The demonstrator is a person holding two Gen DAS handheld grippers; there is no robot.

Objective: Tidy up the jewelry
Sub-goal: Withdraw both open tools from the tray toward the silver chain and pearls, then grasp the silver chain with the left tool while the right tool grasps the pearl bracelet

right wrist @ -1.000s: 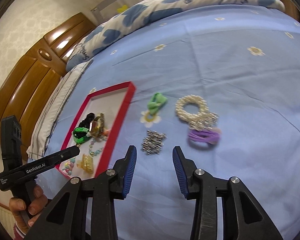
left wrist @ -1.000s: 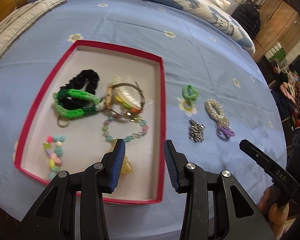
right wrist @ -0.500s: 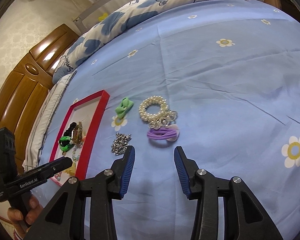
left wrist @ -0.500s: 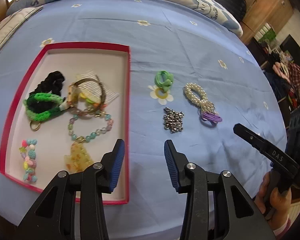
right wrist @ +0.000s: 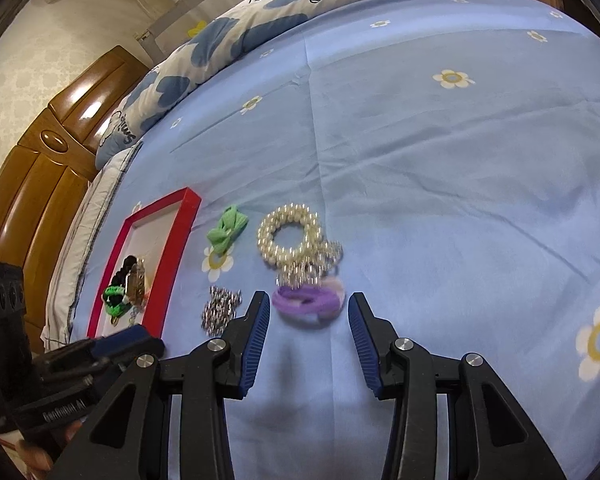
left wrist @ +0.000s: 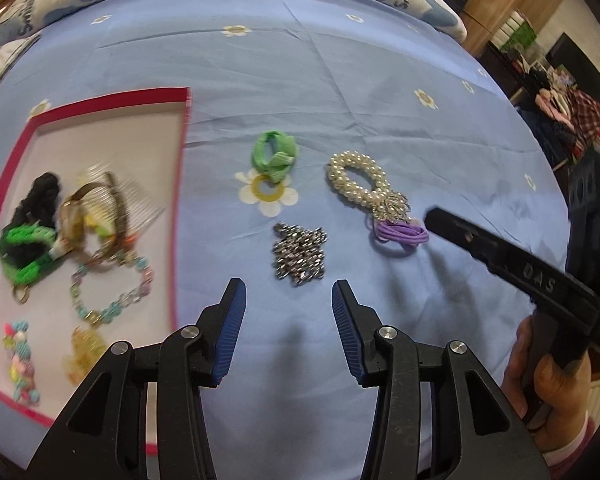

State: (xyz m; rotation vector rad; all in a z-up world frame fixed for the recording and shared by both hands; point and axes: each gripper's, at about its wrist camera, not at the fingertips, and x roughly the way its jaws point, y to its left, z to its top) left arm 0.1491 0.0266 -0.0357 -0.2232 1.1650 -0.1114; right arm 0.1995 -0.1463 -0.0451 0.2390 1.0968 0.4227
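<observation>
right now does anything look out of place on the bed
Yes: four pieces lie loose on the blue sheet beside the red tray: the green scrunchie, pearl bracelet, purple hair tie and silver chain.

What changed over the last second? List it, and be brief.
The left gripper swung right, off the red tray, and now points at the silver chain pile. The right gripper moved in on the purple hair tie, which now lies just ahead of its open jaws. Nothing was gripped or released. All the jewelry stayed where it was.
</observation>
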